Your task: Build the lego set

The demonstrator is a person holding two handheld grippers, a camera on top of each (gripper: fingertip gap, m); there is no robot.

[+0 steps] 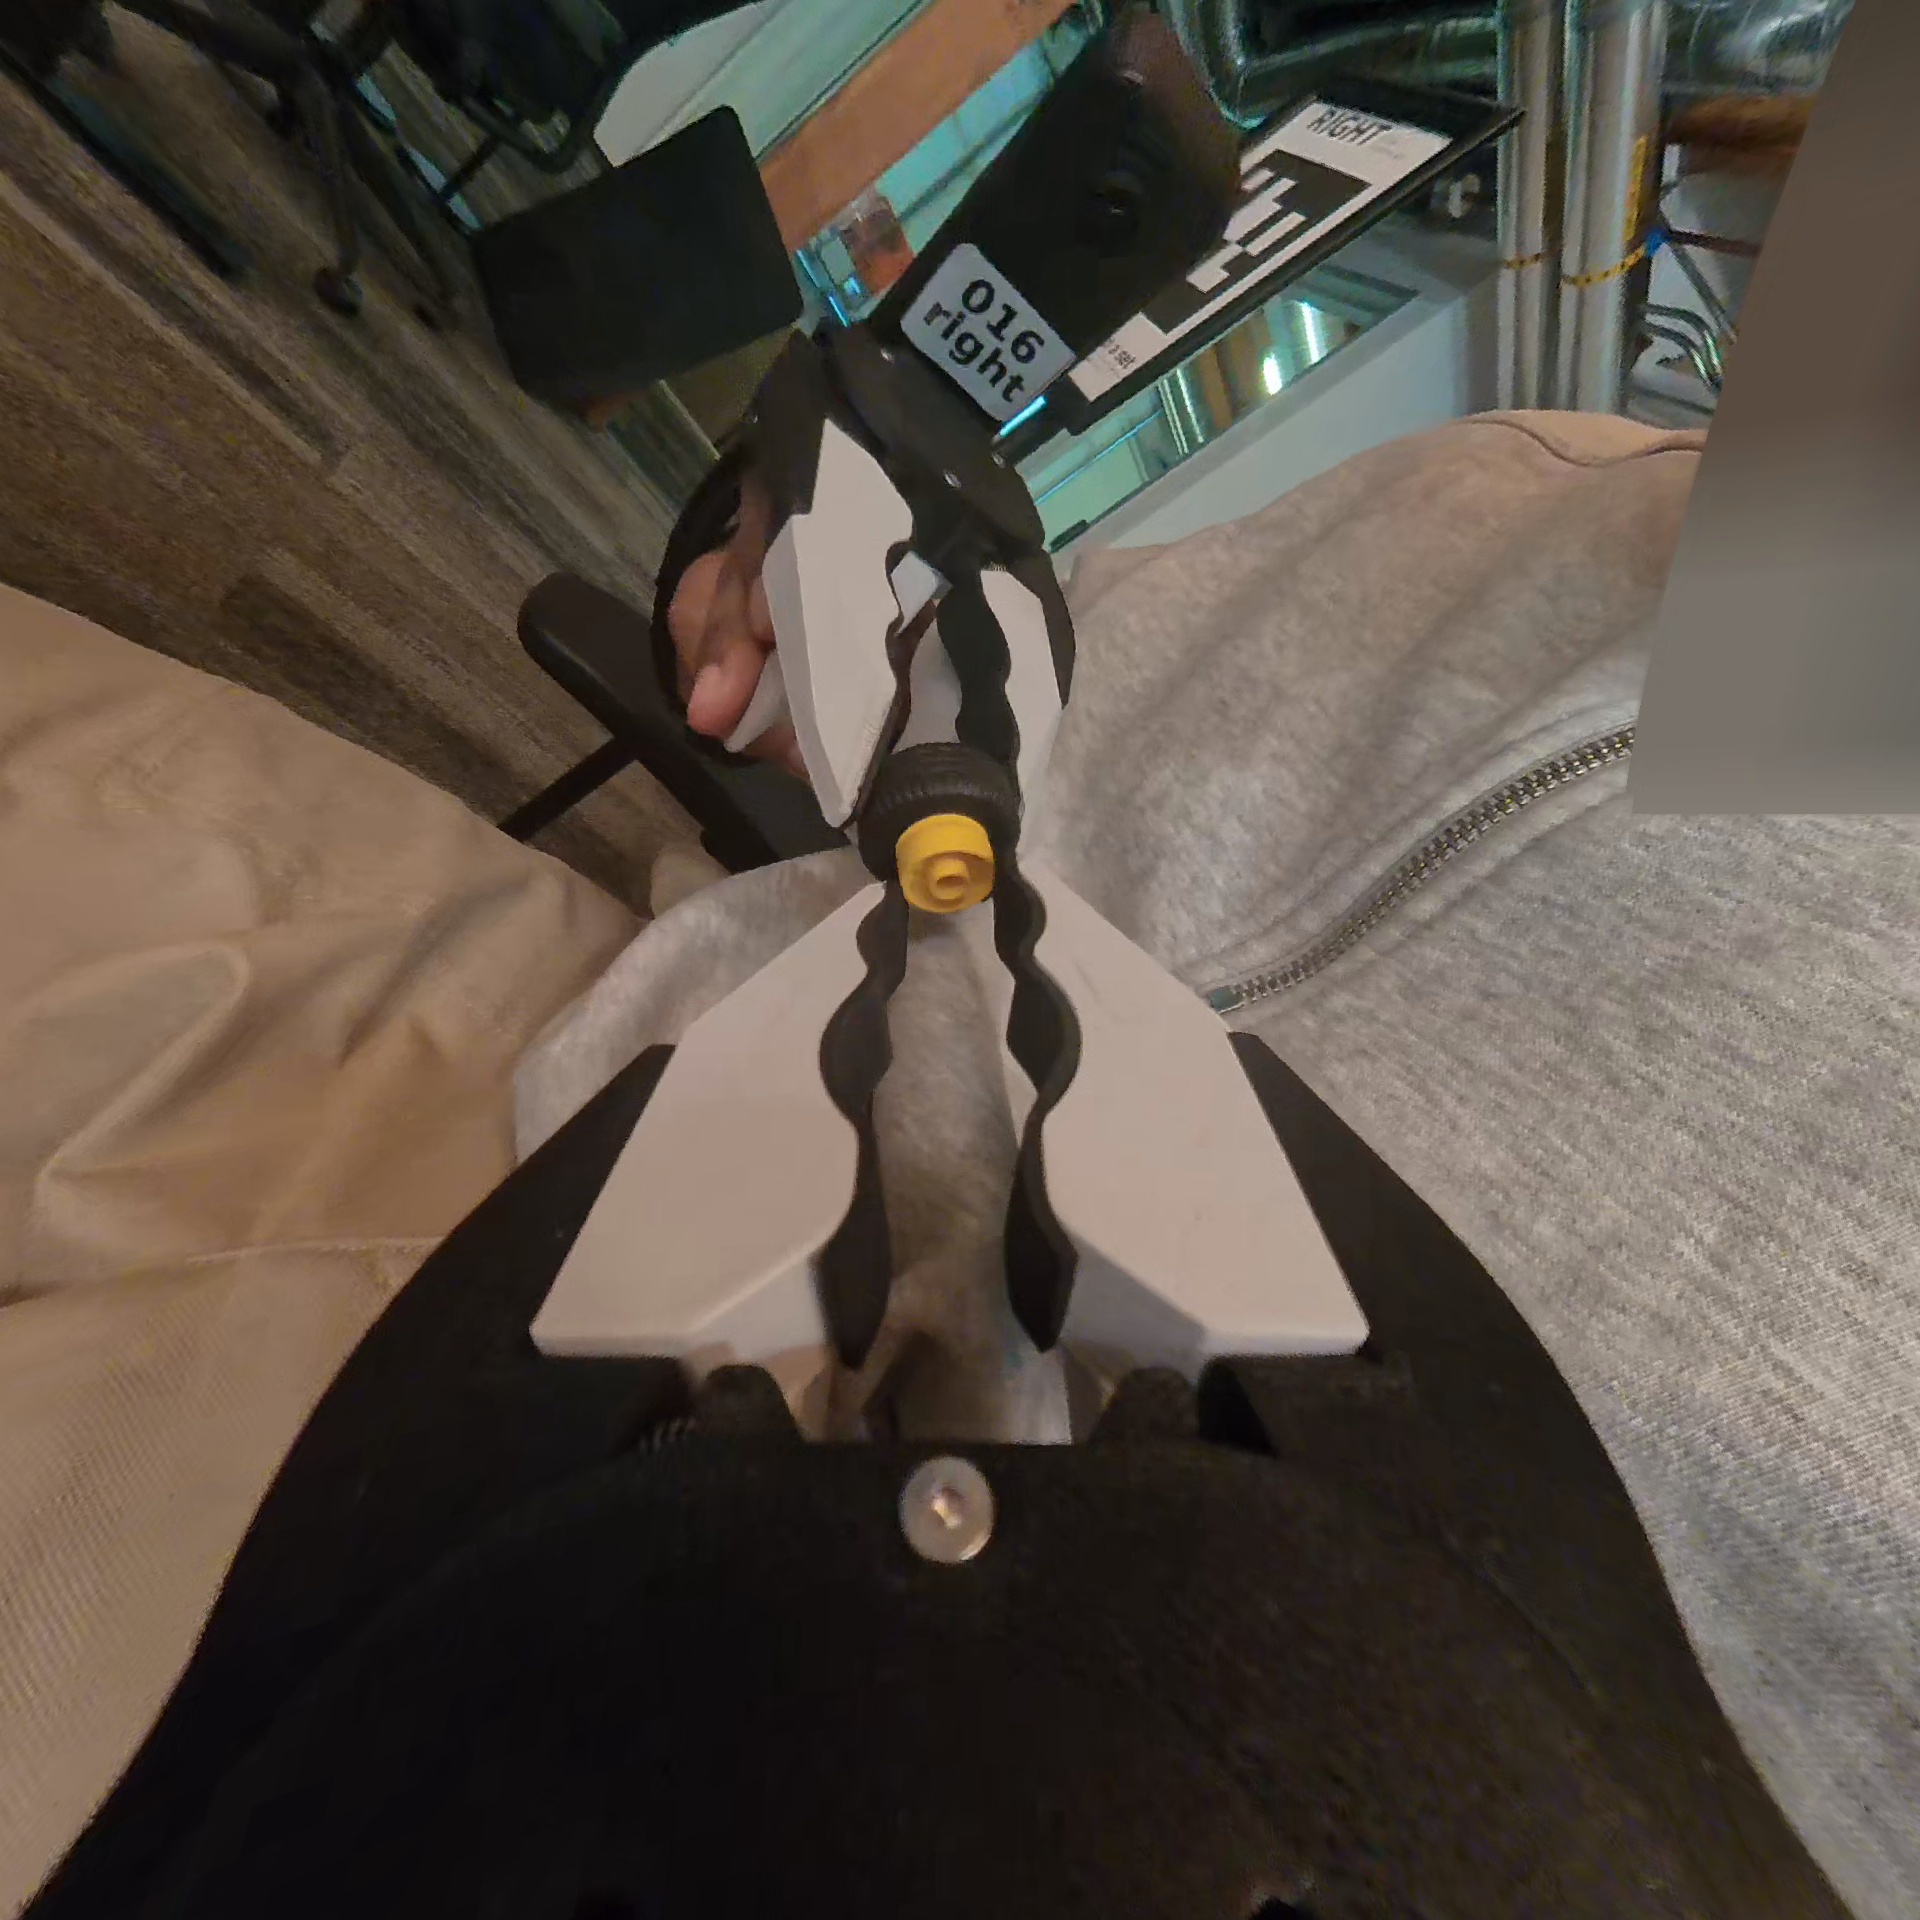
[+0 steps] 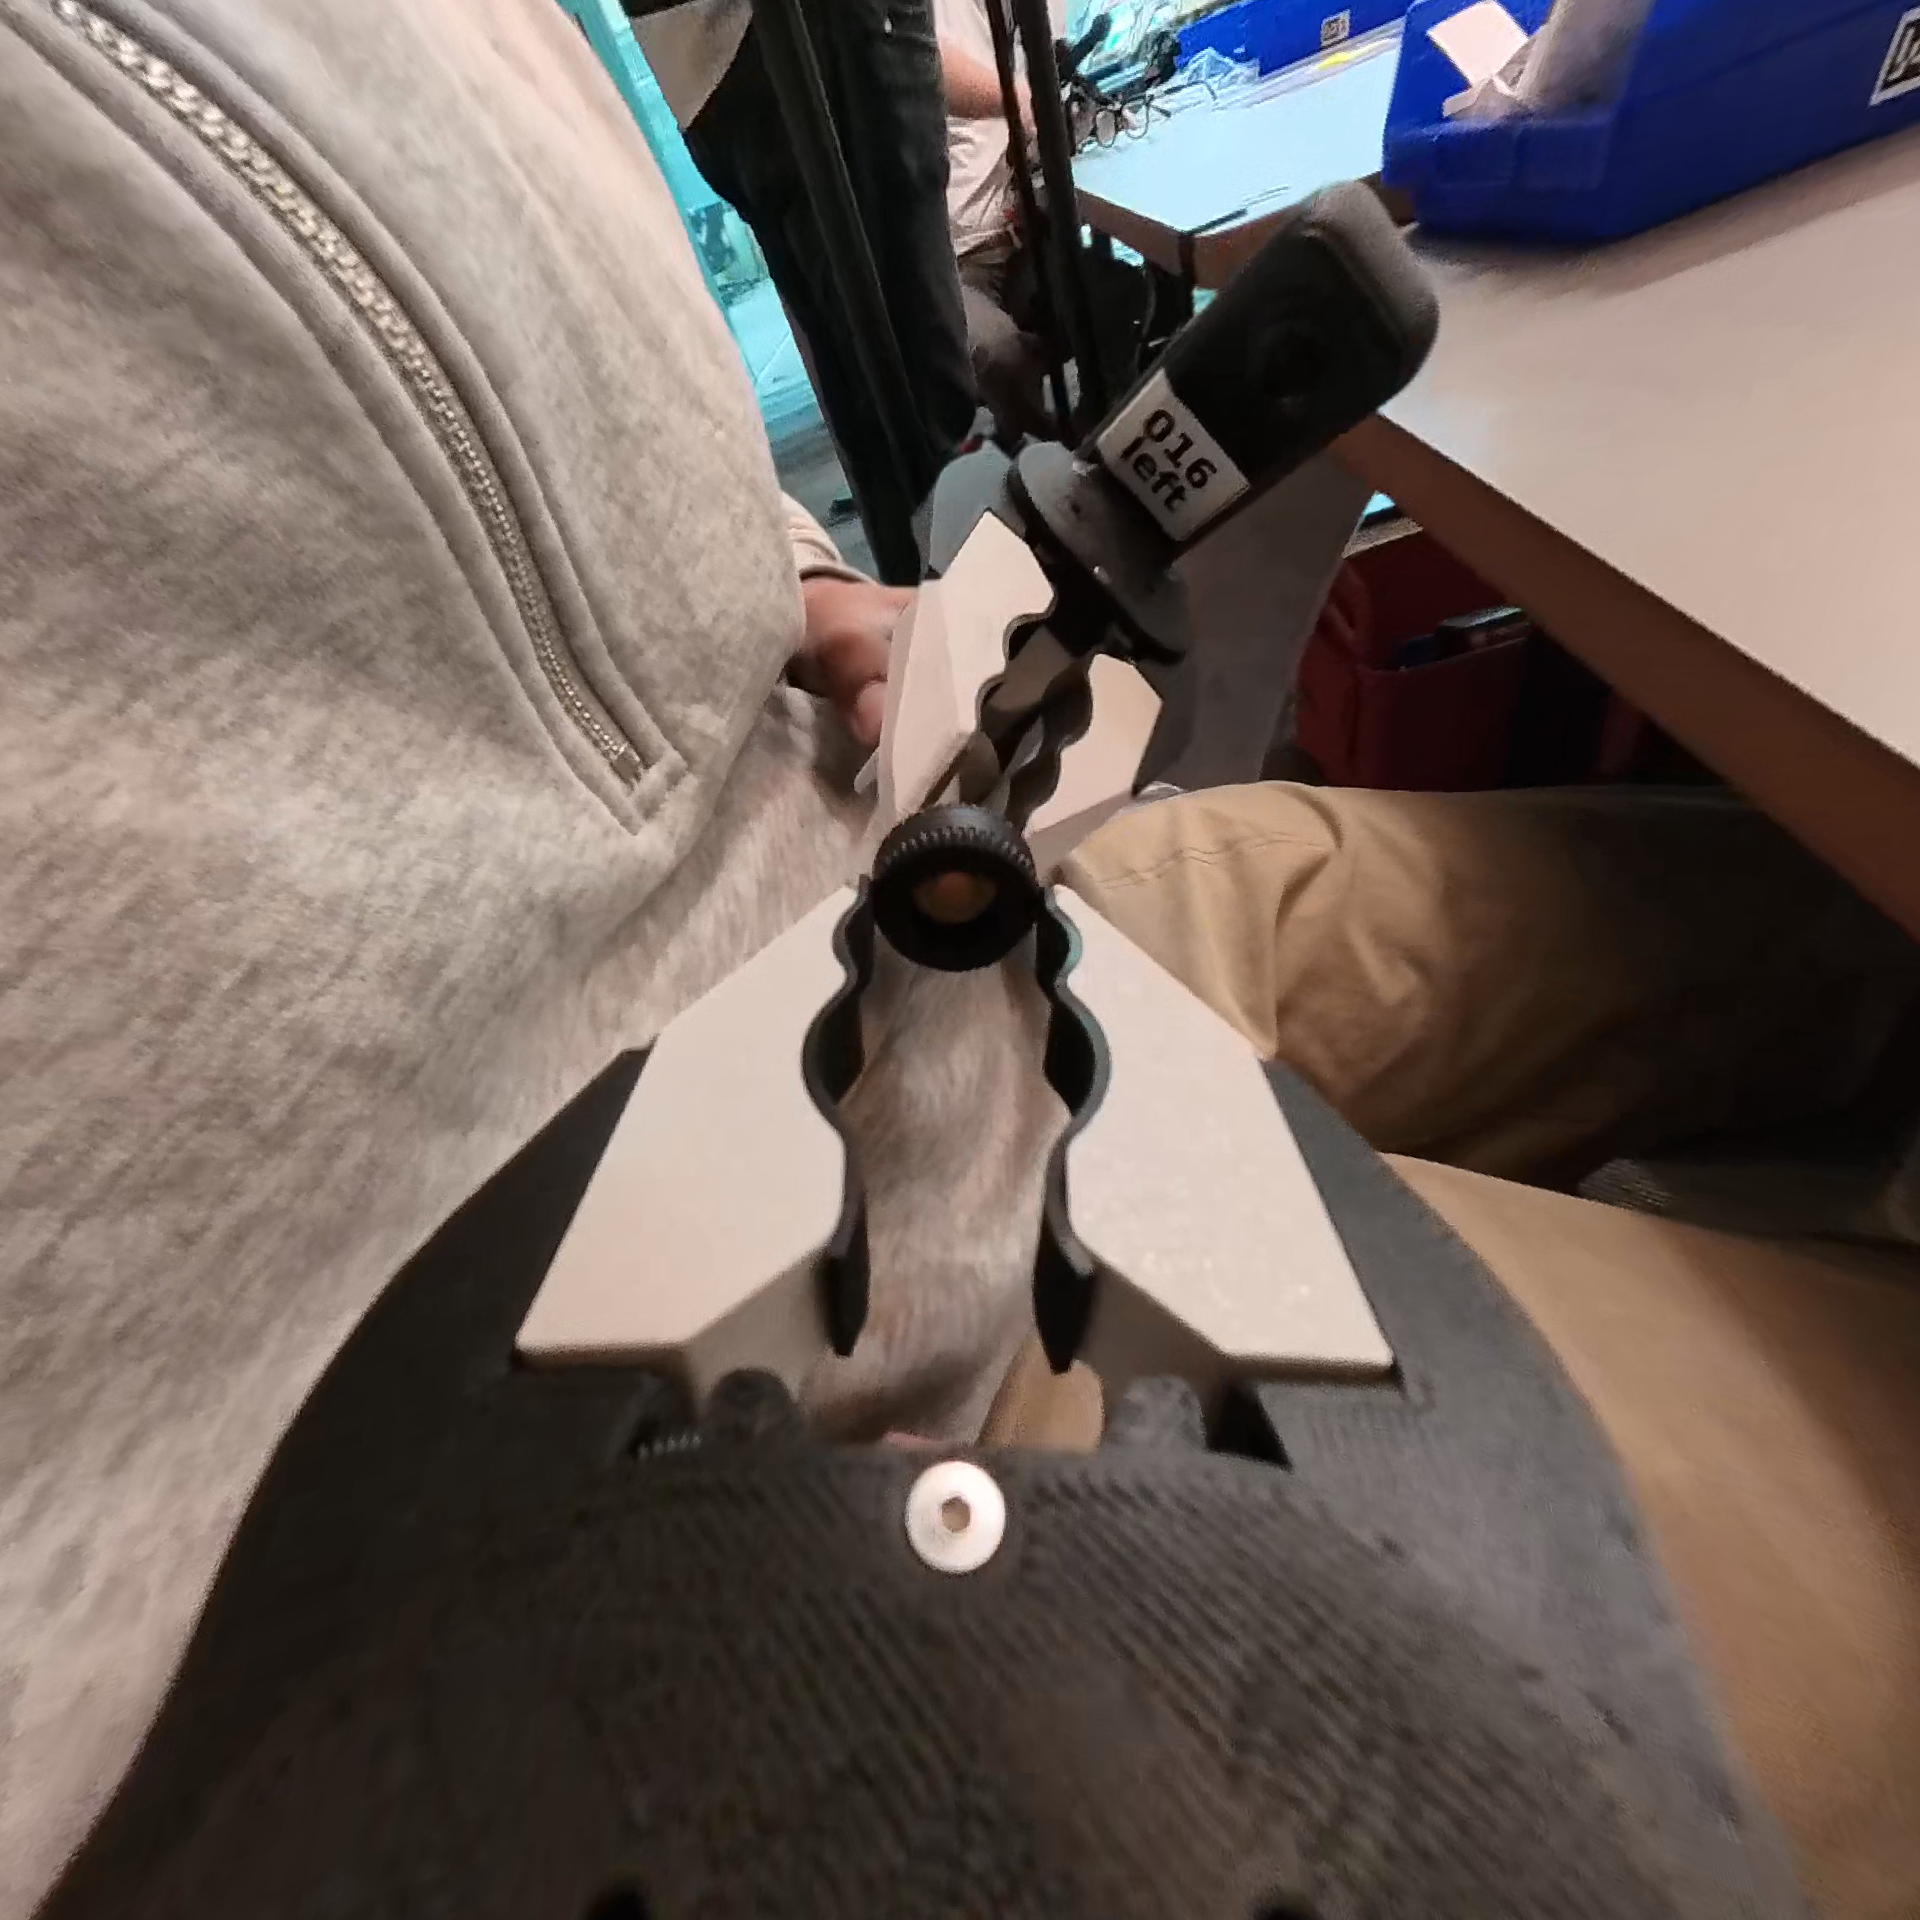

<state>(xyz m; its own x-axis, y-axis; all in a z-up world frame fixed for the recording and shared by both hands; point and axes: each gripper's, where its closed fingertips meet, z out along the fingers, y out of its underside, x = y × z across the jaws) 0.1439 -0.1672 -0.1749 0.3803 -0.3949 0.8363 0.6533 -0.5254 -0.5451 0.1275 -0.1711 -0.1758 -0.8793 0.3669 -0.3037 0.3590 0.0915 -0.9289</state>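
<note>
So I'm looking at the two wheel parts right now, both hanging in mid-air over my lap, nothing carrying them. The yellow hub (image 1: 943,865) is facing my left camera, round with a small raised stud in the centre. The black rubber tyre (image 1: 940,792) is sitting right behind it, touching it, ribbed tread showing. From my right camera the tyre (image 2: 954,890) is facing me end-on, with an orange-yellow glint showing through its hole.

Two tongs are counted: the left tongs (image 1: 943,894) and the right tongs (image 2: 954,914). One black tyre (image 2: 954,844) and one yellow wheel hub (image 1: 943,871) are seen. One blue bin (image 2: 1662,135) is counted on one worktop (image 2: 1662,416).
</note>
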